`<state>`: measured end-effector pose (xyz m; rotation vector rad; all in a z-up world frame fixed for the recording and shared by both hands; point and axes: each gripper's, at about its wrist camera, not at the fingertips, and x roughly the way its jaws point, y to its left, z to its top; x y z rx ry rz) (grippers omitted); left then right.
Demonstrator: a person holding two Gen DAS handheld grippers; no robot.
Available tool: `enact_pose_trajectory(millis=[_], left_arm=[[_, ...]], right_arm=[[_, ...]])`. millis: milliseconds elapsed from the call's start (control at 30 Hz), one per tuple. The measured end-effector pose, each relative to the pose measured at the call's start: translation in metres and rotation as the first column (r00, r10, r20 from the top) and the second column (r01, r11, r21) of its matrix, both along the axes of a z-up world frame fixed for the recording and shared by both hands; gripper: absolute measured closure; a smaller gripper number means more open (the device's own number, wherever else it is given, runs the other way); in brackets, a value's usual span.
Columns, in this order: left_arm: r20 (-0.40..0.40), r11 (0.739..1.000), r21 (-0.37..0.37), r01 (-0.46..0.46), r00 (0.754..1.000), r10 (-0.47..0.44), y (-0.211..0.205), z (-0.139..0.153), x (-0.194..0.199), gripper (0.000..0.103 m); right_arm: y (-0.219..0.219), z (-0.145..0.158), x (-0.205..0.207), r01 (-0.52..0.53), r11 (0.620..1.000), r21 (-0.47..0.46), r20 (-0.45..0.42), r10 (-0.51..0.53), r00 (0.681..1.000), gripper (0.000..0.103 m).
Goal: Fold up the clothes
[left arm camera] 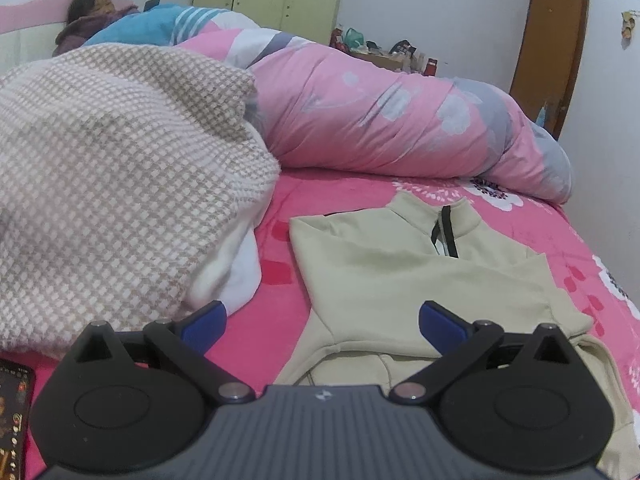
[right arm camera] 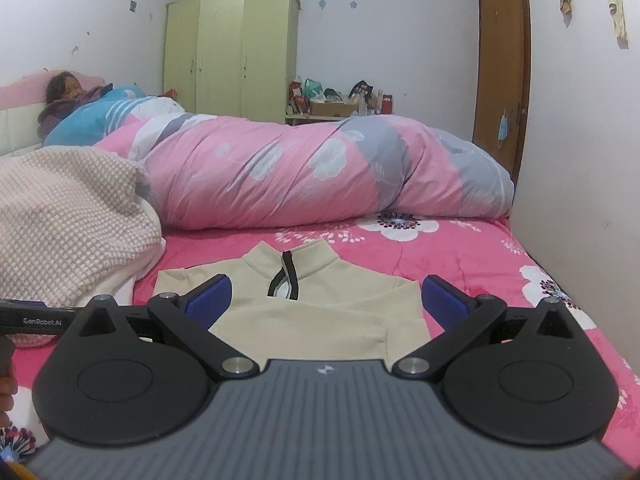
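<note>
- Two claws hover above a bed with a bright pink floral sheet (right arm camera: 460, 248); each has its blue-padded fingers spread wide apart and grips nothing.
- Left claw (left arm camera: 322, 322): its left finger (left arm camera: 204, 326) hangs over bare sheet, its right finger (left arm camera: 440, 328) over the garment's lower part.
- Right claw (right arm camera: 326, 300): both fingers (right arm camera: 210, 298) straddle the garment from above, whether touching it cannot be told.
- A cream half-zip sweatshirt (left arm camera: 392, 276) lies flat on the sheet near the bed's near edge, stand-up collar toward the far side, its black-edged zipper (right arm camera: 286, 276) partly open. One sleeve is folded across the body, and the hem area is bunched toward the near edge.
- A beige-and-white checked blanket (left arm camera: 112, 184) is heaped along the bed's left side, just beside the sweatshirt.
- A pink-and-grey flowered quilt (right arm camera: 312, 168) lies rolled across the far part of the bed.
- A person (right arm camera: 76, 116) lies at the far left corner under a blue cover.
- A phone (left arm camera: 14, 412) rests at the near left edge.
</note>
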<state>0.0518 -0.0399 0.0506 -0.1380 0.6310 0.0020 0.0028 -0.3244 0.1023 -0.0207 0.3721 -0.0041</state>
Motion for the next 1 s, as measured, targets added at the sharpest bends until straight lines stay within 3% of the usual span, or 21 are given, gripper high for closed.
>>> enact_pose_trajectory(millis=[333, 1000], left_arm=[[-0.009, 0.999, -0.029, 0.018, 1.000, -0.018, 0.004, -0.002, 0.002, 0.000], [-0.084, 1.000, 0.025, 0.010, 0.996, -0.008, -0.021, -0.022, 0.057, 0.000]], right_arm=[[0.004, 0.001, 0.019, -0.017, 0.998, 0.056, -0.016, 0.018, 1.000, 0.001], [0.004, -0.004, 0.083, -0.062, 0.998, 0.010, -0.003, 0.062, 0.998, 0.001]])
